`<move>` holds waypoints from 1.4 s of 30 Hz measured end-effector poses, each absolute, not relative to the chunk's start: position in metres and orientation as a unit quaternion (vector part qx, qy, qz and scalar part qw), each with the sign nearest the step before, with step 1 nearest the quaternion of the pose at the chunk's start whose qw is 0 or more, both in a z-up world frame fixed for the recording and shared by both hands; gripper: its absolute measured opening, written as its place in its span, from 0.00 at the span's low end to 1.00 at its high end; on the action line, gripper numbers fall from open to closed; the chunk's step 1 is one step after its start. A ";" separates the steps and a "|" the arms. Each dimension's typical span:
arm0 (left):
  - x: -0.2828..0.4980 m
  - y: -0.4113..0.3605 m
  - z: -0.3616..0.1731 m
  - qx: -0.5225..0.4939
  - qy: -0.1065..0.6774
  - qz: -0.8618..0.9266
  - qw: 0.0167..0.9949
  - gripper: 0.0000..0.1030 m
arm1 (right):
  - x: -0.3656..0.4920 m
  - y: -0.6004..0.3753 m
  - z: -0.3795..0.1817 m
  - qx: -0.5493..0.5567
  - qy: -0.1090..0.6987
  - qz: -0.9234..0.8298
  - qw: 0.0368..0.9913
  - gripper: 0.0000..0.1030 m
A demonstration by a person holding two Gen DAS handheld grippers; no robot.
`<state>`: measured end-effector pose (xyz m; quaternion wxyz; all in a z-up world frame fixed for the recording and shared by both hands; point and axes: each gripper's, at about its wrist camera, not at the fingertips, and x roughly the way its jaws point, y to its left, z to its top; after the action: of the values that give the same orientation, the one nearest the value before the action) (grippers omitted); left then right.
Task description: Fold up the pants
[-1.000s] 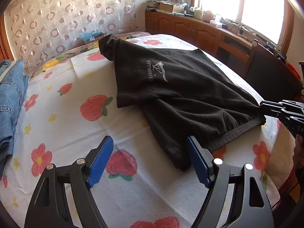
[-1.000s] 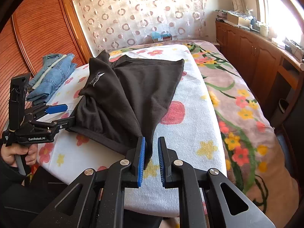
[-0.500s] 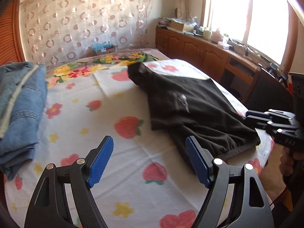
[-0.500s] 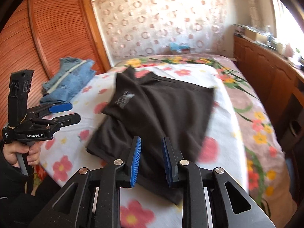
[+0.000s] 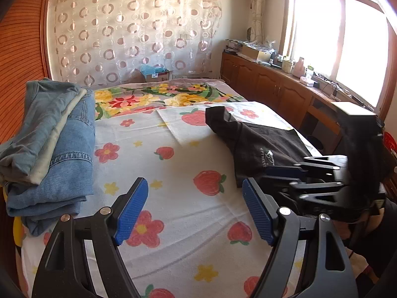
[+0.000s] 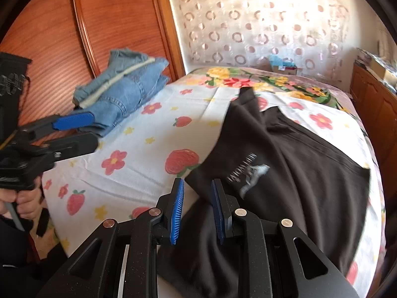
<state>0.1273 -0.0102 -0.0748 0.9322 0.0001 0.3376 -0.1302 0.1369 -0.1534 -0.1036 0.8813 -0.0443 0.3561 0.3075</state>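
The black pants (image 6: 292, 173) lie flat on the bed (image 5: 173, 173), toward 2 o'clock in the left view — soft, limp, light cloth, best pinched at the near hem corner. Left claw (image 5: 196, 211) gapes wide, empty; right claw (image 6: 197, 211) is parted, released. Folded jeans (image 5: 49, 144) sit at 9 o'clock — well apart, no obstacle.

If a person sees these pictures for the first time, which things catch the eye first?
First, the black pants with a pale logo, spread on the right of the strawberry-print bedsheet. Next, the folded blue jeans stacked on the bed's left side, by the wooden wardrobe. The left gripper hangs wide open above the sheet.
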 end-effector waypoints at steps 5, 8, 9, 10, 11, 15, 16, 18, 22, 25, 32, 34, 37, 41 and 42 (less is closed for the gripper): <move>0.128 -0.006 -0.079 -0.005 0.340 -0.128 0.932 0.77 | 0.154 -0.136 -0.115 -0.079 0.381 0.309 0.868 0.23; 0.129 -0.004 -0.081 -0.008 0.343 -0.127 0.931 0.77 | 0.159 -0.126 -0.117 -0.097 0.385 0.301 0.867 0.23; 0.129 -0.004 -0.082 -0.009 0.343 -0.127 0.930 0.77 | 0.160 -0.123 -0.119 -0.103 0.387 0.300 0.866 0.23; 0.129 -0.004 -0.083 -0.009 0.344 -0.127 0.930 0.77 | 0.160 -0.121 -0.121 -0.110 0.389 0.298 0.865 0.23; 0.129 -0.005 -0.084 -0.010 0.344 -0.128 0.930 0.77 | 0.159 -0.117 -0.119 -0.117 0.384 0.297 0.866 0.23; 0.129 -0.004 -0.085 -0.010 0.346 -0.128 0.930 0.77 | 0.155 -0.106 -0.119 -0.140 0.373 0.292 0.869 0.23; 0.129 -0.004 -0.085 -0.011 0.346 -0.127 0.929 0.77 | 0.154 -0.105 -0.120 -0.148 0.371 0.285 0.871 0.15; 0.129 -0.004 -0.085 -0.012 0.346 -0.126 0.929 0.77 | 0.156 -0.105 -0.120 -0.150 0.371 0.276 0.874 0.04; 0.129 -0.004 -0.085 -0.011 0.346 -0.128 0.929 0.77 | 0.157 -0.122 -0.104 -0.111 0.355 0.275 0.887 0.02; 0.130 -0.007 -0.088 -0.008 0.349 -0.130 0.928 0.77 | 0.156 -0.143 -0.086 -0.088 0.333 0.262 0.901 0.02; 0.135 -0.025 -0.095 -0.003 0.356 -0.147 0.923 0.77 | 0.168 -0.201 -0.064 -0.050 0.320 0.217 0.921 0.02; 0.137 -0.032 -0.099 0.002 0.363 -0.155 0.919 0.77 | 0.170 -0.218 -0.059 -0.040 0.316 0.203 0.926 0.02; 0.142 -0.045 -0.105 0.008 0.372 -0.165 0.913 0.77 | 0.177 -0.237 -0.058 -0.033 0.319 0.178 0.930 0.02; 0.146 -0.058 -0.109 0.008 0.381 -0.176 0.908 0.77 | 0.188 -0.250 -0.062 -0.033 0.326 0.148 0.933 0.02; 0.147 -0.061 -0.110 0.010 0.382 -0.179 0.907 0.77 | 0.190 -0.252 -0.063 -0.032 0.330 0.142 0.933 0.02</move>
<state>0.1465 -0.0613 -0.1101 0.9066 0.0100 0.3821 -0.1789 0.1903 -0.2520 -0.0626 0.9328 -0.0322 0.3297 0.1418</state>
